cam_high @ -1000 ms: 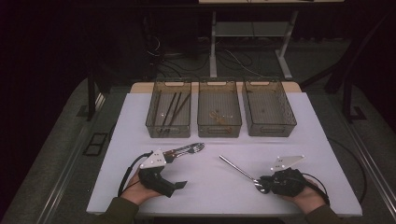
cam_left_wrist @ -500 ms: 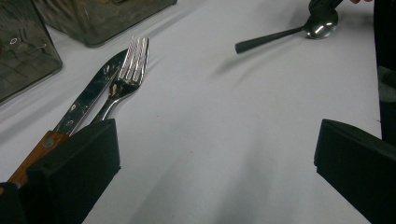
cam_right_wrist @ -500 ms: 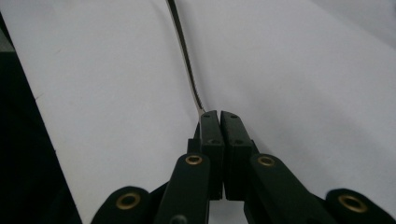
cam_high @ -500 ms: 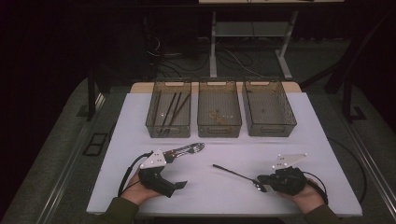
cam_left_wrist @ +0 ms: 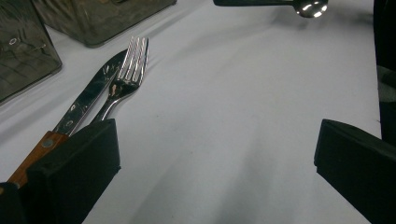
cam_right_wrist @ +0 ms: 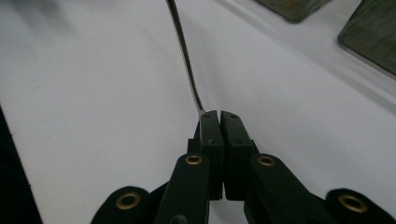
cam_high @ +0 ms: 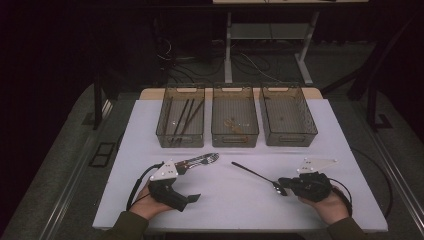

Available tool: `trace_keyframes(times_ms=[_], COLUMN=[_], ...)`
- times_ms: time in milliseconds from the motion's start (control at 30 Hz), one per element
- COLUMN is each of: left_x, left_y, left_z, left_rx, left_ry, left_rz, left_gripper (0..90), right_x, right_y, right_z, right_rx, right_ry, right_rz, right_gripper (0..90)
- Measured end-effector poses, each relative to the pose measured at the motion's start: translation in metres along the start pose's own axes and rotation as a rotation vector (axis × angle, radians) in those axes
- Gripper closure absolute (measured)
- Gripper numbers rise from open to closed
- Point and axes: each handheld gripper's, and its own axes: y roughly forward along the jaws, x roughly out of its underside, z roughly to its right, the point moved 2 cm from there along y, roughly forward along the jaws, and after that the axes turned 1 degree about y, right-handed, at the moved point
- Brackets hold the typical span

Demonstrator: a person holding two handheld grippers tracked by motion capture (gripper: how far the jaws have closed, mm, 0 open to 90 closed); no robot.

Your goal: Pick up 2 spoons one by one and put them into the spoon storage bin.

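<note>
table [cam_high: 150,130]: white | knife handle [cam_left_wrist: 32,156]: brown wood | bins [cam_high: 235,137]: smoky grey | gripper [cam_right_wrist: 219,116]: black

Three clear bins [cam_high: 234,122] stand in a row along the table's [cam_high: 330,135] far edge; the left one holds dark sticks [cam_high: 181,119]. A knife [cam_left_wrist: 86,100] and fork [cam_left_wrist: 122,81] lie side by side near the left edge

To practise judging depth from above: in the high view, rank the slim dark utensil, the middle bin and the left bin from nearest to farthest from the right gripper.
1. The slim dark utensil: clamped in the right gripper, slanting up-left from it.
2. The middle bin: farther up the table, left of the gripper.
3. The left bin: same row, farthest to the left.
</note>
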Motion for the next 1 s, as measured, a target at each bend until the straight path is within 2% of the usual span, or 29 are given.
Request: trace_keyframes(times_ms=[400,600,767,1000], left_x=[0.0,0.0,0.0,0.0], left_y=[0.001,0.001,0.001,0.001], left_z=[0.0,0.0,0.001,0.0], left_rx=[-0.001,0.001,0.001,0.004], left_ry=[-0.004,-0.004,-0.006,-0.005], left_rz=[0.001,0.004,0.004,0.003], left_gripper=[0.0,0.0,0.0,0.0], right_x=[-0.015,-0.029,-0.044,-0.063], right_y=[0.0,-0.003,0.001,0.009], right_z=[0.011,0.018,0.027,0.04], right_rx=[0.034,0.056,0.087,0.102], right_ry=[0.012,0.017,0.032,0.061], right_rz=[0.049,0.089,0.123,0.16], right_gripper=[88.5,88.5,88.5,88.5])
